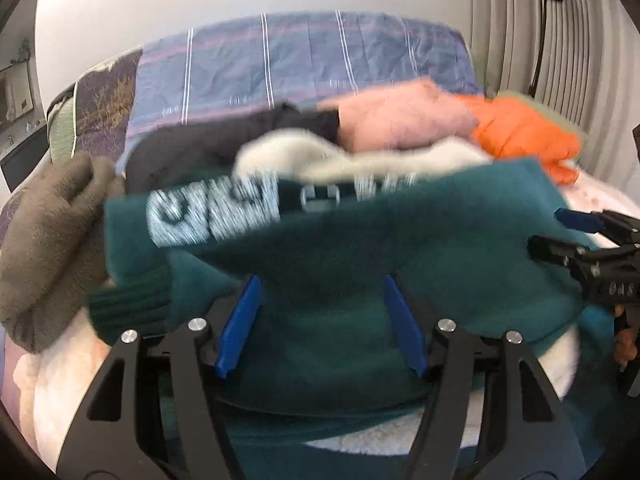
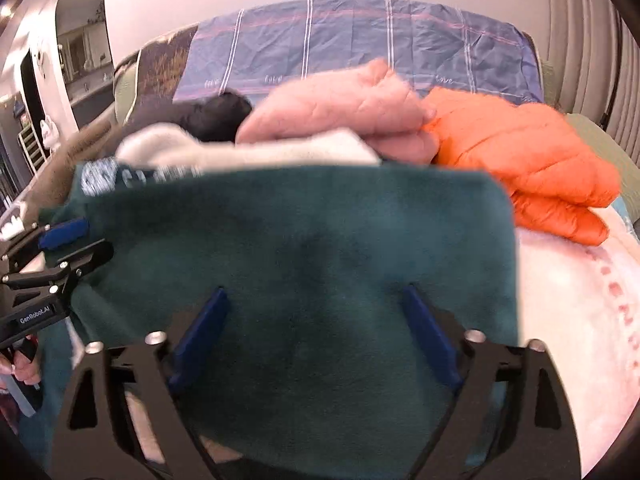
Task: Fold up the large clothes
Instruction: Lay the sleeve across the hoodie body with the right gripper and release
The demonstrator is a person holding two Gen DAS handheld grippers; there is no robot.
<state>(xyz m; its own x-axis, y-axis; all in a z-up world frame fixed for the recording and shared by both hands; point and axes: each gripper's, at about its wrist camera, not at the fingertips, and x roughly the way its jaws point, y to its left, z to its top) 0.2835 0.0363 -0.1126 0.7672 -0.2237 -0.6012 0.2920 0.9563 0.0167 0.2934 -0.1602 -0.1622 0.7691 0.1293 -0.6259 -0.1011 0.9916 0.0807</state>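
left gripper [image 1: 320, 324] released above green sweatshirt [image 1: 360, 248] | right gripper [image 2: 316, 334] released | left view only: ribbed cuff [image 1: 128, 304] | right view only: person's hand [image 2: 24, 366]

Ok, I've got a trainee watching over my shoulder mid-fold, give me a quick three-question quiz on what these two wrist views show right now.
1. True or false: the left claw is clamped on the green sweatshirt.
2. Which garment lies immediately to the left of the orange puffer jacket in the right wrist view? A) brown fleece B) pink quilted jacket C) striped sheet
3. Fill in: in the left wrist view, the sweatshirt's ribbed ____ lies at the lower left.

Key:
1. False: both the left claw and the right claw stand open above the fabric.
2. B, the pink quilted jacket.
3. Cuff.
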